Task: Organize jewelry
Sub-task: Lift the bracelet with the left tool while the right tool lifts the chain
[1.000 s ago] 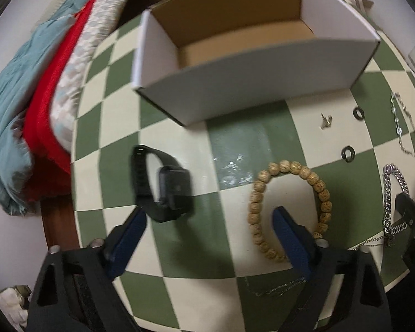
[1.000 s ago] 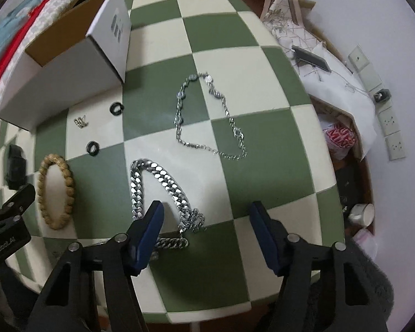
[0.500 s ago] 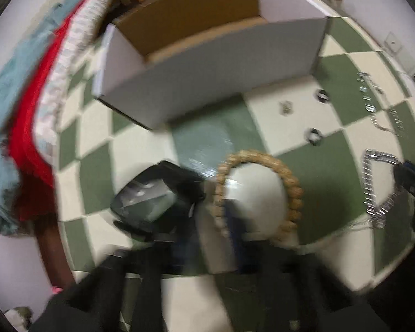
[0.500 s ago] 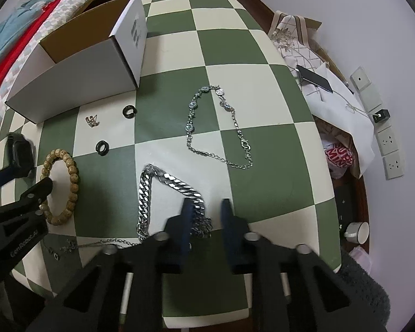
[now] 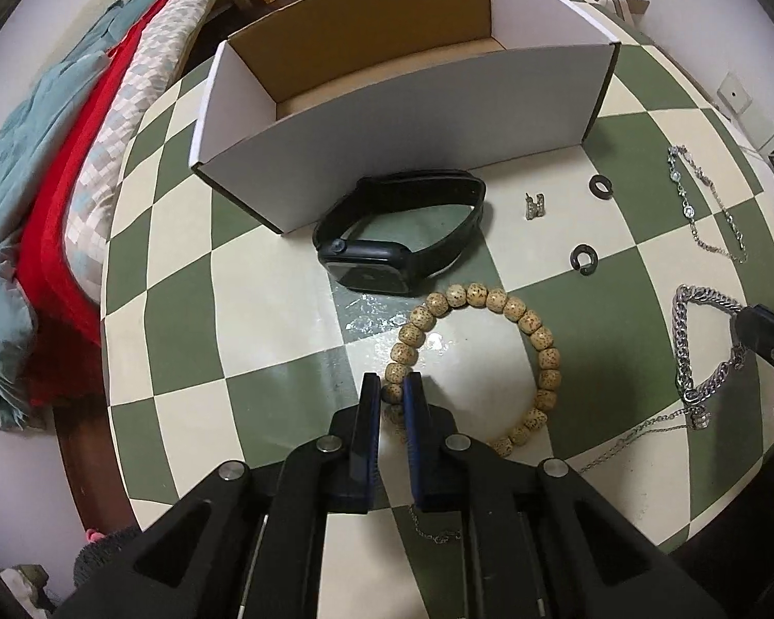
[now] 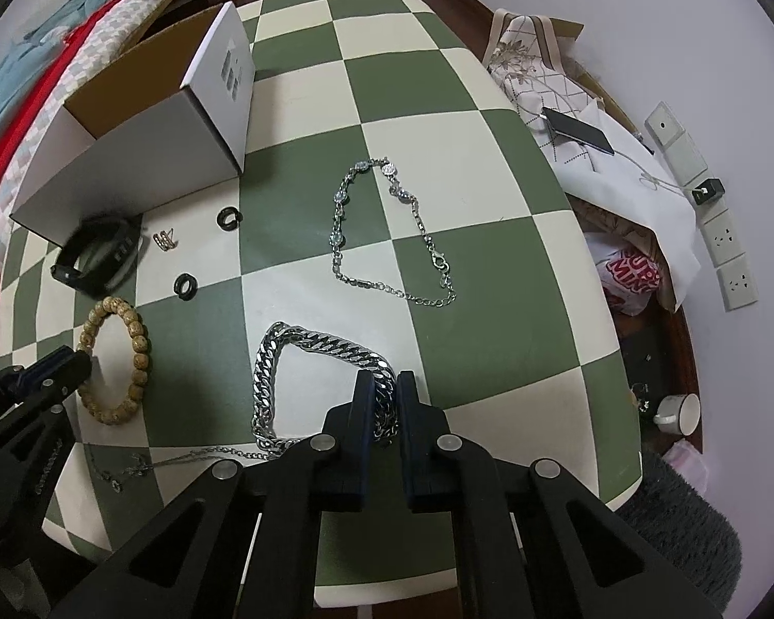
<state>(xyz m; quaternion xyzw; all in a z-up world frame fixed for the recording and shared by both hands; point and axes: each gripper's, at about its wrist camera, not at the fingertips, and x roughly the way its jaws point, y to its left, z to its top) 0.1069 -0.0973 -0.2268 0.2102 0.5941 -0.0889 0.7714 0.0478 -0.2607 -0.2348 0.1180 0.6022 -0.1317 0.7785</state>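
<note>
Both pickups look made at once. The left gripper [image 5: 392, 392] is pinched on the near side of the tan wooden bead bracelet [image 5: 534, 332], which lies flat on the green-and-cream checked table [image 5: 180, 320]. The right gripper [image 6: 384, 392] is clamped on the heavy silver curb-link chain [image 6: 284, 356], though whether the links are fully caught is hard to tell. The open white cardboard box [image 5: 407, 124] stands beyond the black smartwatch [image 5: 382, 258]. Next, probably, comes lifting each piece clear and carrying it over the box wall.
</note>
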